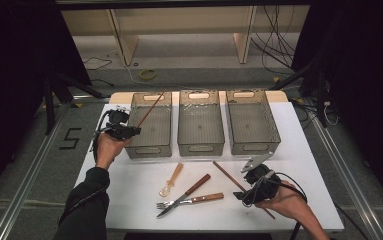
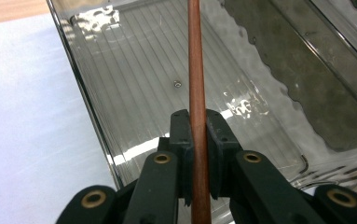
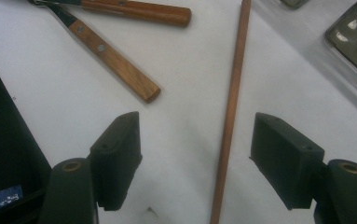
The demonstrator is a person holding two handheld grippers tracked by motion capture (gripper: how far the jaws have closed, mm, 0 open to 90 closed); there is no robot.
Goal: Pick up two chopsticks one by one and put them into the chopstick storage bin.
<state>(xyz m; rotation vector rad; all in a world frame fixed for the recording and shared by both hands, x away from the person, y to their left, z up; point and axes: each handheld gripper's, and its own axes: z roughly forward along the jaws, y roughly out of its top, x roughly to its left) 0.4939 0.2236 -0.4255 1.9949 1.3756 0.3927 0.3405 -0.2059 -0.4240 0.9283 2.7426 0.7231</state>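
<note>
The left gripper (image 1: 129, 131) is clamped tight on a brown chopstick (image 1: 151, 108), and in the left gripper view its pads (image 2: 181, 135) press the stick (image 2: 195, 84) from both sides with no gap showing. The stick runs up and away from the jaws, slanting over the left bin (image 1: 151, 125) — the first of three clear plastic bins standing side by side at the far half of the white table (image 1: 129, 185). In the left gripper view the ribbed floor of that bin (image 2: 139, 93) lies under the stick, and the stick's far end passes out of the top of the picture.

The right gripper (image 1: 244, 194) hangs low over the near right part of the table with its jaws spread wide and nothing pinched. A second chopstick (image 1: 229, 177) lies flat on the table there; in the right gripper view it (image 3: 232, 107) runs between the two pads (image 3: 118, 154), closer to the one on the right side of that picture, and touches neither.

A knife (image 1: 186, 194) and a fork (image 1: 191, 201), both with wooden handles, lie crossed near the table's front middle — their handles (image 3: 115, 60) show in the right gripper view, just beside the lying stick. A pale spoon (image 1: 171, 181) lies to their left. The middle bin (image 1: 200, 125) and right bin (image 1: 251, 122) stand beyond the cutlery.
</note>
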